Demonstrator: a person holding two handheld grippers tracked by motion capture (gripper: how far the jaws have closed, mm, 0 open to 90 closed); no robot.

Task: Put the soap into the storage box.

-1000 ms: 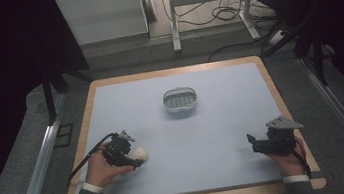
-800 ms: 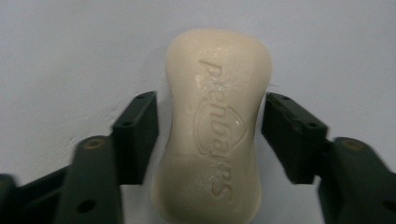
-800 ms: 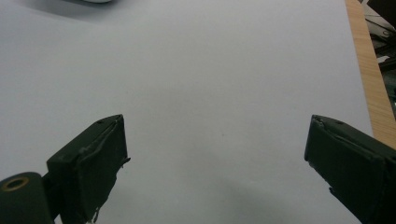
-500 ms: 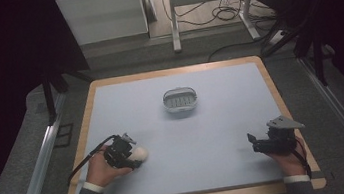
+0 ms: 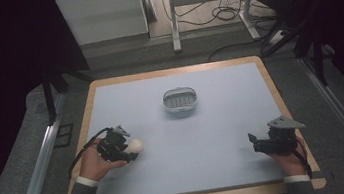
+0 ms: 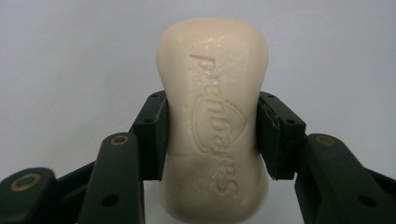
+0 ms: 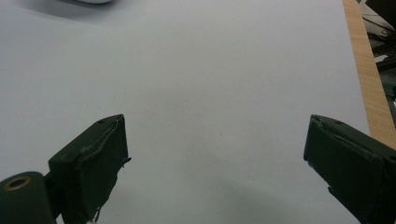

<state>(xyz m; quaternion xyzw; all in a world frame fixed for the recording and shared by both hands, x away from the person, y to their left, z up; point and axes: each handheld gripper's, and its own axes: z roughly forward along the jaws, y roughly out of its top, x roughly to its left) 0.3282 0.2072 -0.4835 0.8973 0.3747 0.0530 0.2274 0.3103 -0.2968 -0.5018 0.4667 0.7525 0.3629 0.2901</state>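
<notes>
- Your left gripper (image 6: 212,140) is squeezing a bar of soap (image 6: 215,116). The two black pads press on the soap's long sides, one on each side.
- The jaws have just been closing, and the soap is between them now, held tight.
- The soap is pale cream. It has raised letters on its top face. Most of it sticks out past the pads, and a bit reaches back toward the camera.
- From the high view, the soap (image 5: 134,146) is near the left front part of the table (image 5: 217,146), at the tip of your left gripper (image 5: 129,153). I cannot tell if it rests on the table or is lifted a little.
- Your left hand (image 5: 95,162) is wrapped around that gripper, with a black cable looping out behind it.
- Your right gripper (image 7: 215,154) is let go, with its jaws spread wide and just the pale blue table top between them.
- In the high view your right gripper (image 5: 256,141) sits near the right front edge, well apart from the soap.
- A small grey soap dish (image 5: 179,100) stands near the middle of the table, farther back, away from both grippers.
</notes>
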